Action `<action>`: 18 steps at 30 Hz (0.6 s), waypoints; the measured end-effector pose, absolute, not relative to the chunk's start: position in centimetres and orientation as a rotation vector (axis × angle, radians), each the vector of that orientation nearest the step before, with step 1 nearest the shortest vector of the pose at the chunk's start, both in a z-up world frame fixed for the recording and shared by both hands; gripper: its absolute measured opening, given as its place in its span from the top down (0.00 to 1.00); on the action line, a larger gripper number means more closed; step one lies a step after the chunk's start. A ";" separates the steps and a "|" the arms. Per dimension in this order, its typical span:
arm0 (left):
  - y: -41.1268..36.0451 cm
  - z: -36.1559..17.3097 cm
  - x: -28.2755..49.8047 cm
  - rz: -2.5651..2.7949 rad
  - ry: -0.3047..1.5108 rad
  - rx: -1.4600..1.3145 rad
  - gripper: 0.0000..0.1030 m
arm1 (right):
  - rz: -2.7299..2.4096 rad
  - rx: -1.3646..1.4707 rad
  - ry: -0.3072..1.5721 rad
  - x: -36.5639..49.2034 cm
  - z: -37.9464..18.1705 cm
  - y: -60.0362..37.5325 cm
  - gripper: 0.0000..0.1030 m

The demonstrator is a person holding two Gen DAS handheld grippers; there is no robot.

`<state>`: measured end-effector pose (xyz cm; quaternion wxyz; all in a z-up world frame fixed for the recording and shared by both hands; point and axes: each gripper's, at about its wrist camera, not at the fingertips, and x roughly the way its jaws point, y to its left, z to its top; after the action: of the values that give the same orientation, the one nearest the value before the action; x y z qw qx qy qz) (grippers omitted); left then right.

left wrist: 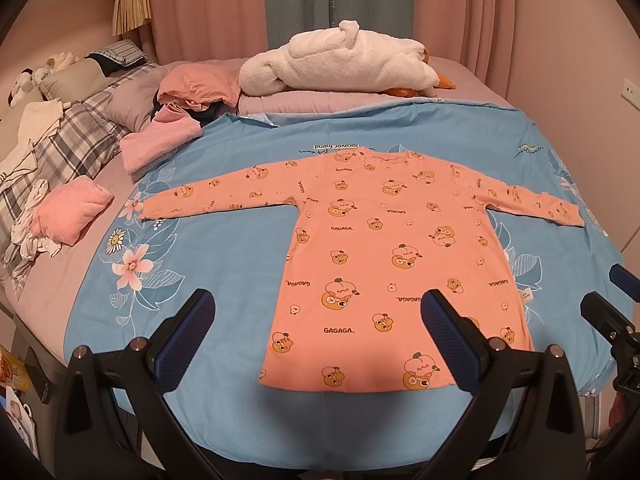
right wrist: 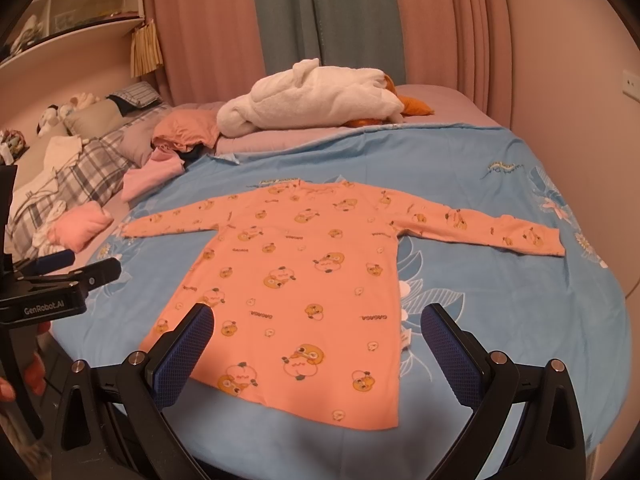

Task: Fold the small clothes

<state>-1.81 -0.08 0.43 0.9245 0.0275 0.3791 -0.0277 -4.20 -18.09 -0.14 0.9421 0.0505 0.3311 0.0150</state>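
A small orange long-sleeved shirt (left wrist: 384, 248) with cartoon prints lies flat on the blue sheet (left wrist: 224, 264), sleeves spread to both sides, hem toward me. It also shows in the right wrist view (right wrist: 304, 288). My left gripper (left wrist: 316, 304) is open and empty, hovering over the near hem at the shirt's left side. My right gripper (right wrist: 316, 316) is open and empty, hovering over the near hem. The right gripper shows at the right edge of the left wrist view (left wrist: 612, 300); the left gripper shows at the left edge of the right wrist view (right wrist: 68, 272).
A white fluffy blanket (left wrist: 340, 64) lies at the far side of the bed. Pink folded clothes (left wrist: 160, 144) and a pink bundle (left wrist: 72, 212) lie left of the sheet, beside plaid pillows (left wrist: 76, 140). Curtains (left wrist: 336, 0) hang behind.
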 end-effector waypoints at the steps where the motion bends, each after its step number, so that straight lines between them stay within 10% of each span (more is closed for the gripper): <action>1: -0.1 0.4 -1.9 -0.056 0.778 0.057 0.00 | 0.030 0.104 0.676 -4.2 -0.1 -18.0 0.01; 18: -0.1 0.0 -2.1 -0.058 0.781 0.058 0.00 | 0.033 0.103 0.674 -4.1 -0.1 -18.1 0.01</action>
<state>-2.11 -0.10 0.00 0.9239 0.0281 0.3807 -0.0284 -4.15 -18.09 -0.13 0.9423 0.0505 0.3305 0.0160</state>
